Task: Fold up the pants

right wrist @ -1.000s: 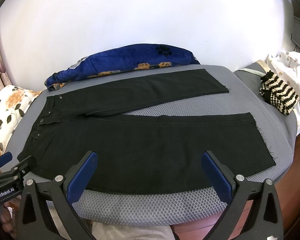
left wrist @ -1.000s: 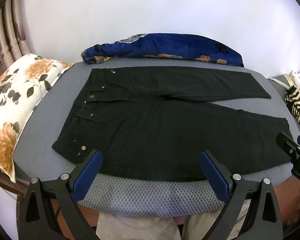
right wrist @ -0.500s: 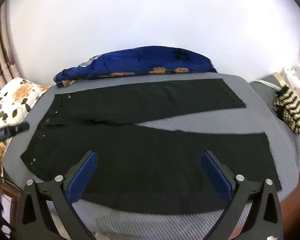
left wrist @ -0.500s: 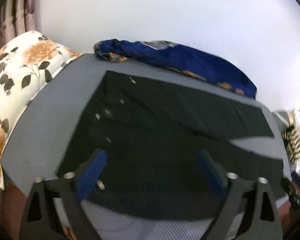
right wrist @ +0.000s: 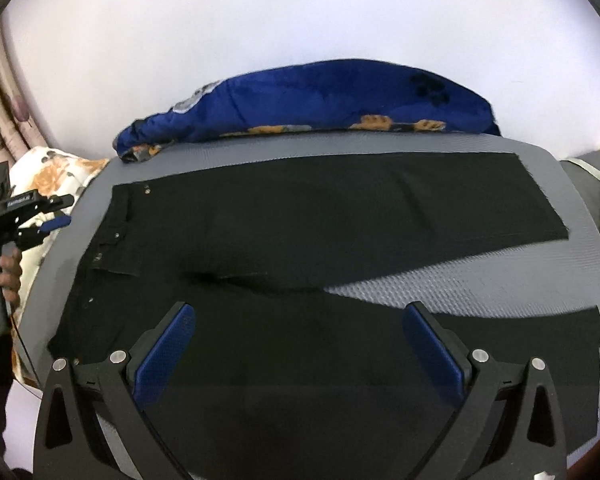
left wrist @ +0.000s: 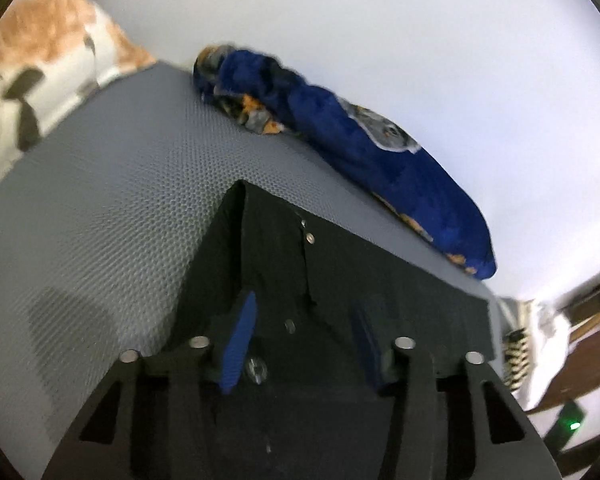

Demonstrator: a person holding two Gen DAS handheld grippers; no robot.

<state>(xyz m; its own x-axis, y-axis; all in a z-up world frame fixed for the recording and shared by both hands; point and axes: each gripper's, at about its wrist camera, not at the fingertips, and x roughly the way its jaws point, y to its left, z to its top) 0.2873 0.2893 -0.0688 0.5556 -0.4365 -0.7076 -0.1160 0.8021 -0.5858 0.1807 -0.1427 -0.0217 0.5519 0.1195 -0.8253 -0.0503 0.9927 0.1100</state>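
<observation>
- We hold the left gripper [left wrist: 300,336] low over the waistband end of the pants [right wrist: 300,248]; its blue pads stand apart with the cloth and its metal buttons between them, nothing pinched.
- Our right gripper [right wrist: 300,344] hangs spread wide over the near leg, empty.
- The pants lie flat on the grey pad [right wrist: 480,280], waist at 9 o'clock in the right view, the two legs splayed toward 3 o'clock with a wedge of pad showing between them.
- Risk, as we judge it: the left pads may close on a single layer or on a button, so the waist would slip or bunch as we lift.
- Another: with the legs splayed, folding one over the other could leave them askew.
- The blanket [right wrist: 320,100] at 12 o'clock lies near the far leg and could snag it.
- The right view shows the whole garment and the left gripper from outside at 9 o'clock; the left view shows only the waist corner, blurred, but close.
</observation>
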